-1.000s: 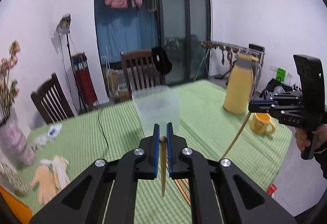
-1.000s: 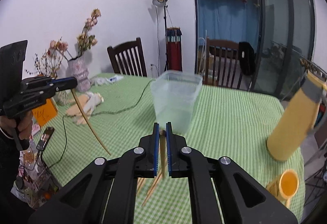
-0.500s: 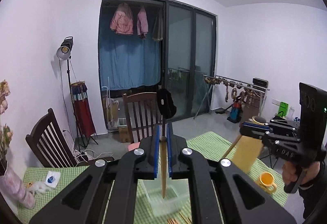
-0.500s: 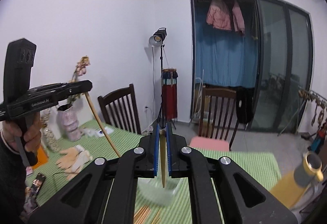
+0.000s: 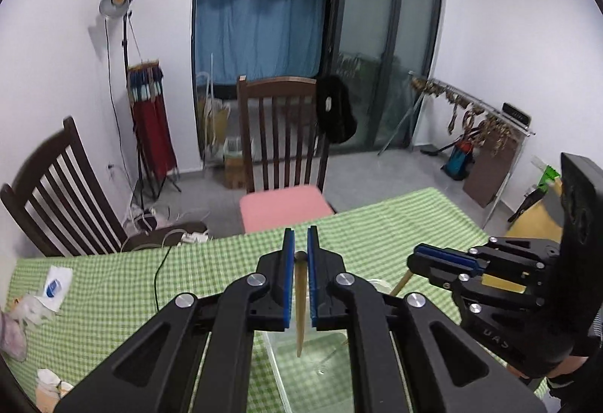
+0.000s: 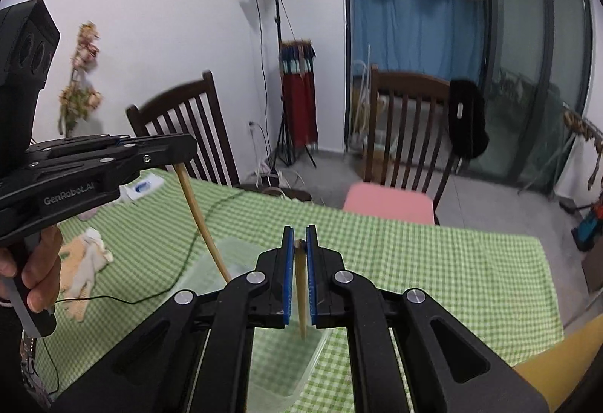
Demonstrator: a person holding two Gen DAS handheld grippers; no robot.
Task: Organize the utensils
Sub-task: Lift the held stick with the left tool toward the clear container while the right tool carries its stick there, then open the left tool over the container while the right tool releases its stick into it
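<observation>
My left gripper (image 5: 300, 243) is shut on a wooden chopstick (image 5: 300, 303) that hangs down over a clear plastic container (image 5: 301, 367) on the green checked table (image 5: 113, 285). My right gripper (image 6: 300, 241) is shut on another chopstick (image 6: 301, 296), also pointing down above the container (image 6: 279, 360). In the right wrist view the left gripper (image 6: 184, 149) shows at left with its chopstick (image 6: 199, 221) slanting down to the container. In the left wrist view the right gripper (image 5: 414, 258) shows at right with its chopstick end (image 5: 401, 281).
Two dark wooden chairs (image 5: 282, 134) stand beyond the table, one with a pink seat. Cloth gloves (image 6: 86, 262) and a black cable (image 6: 124, 300) lie at the left. A yellow flask (image 6: 557, 375) stands at the right. A lamp stand (image 6: 279, 74) is behind.
Both grippers have tilted back down from the raised pose of half a second ago and moved closer together. The container now sits directly under both chopsticks.
</observation>
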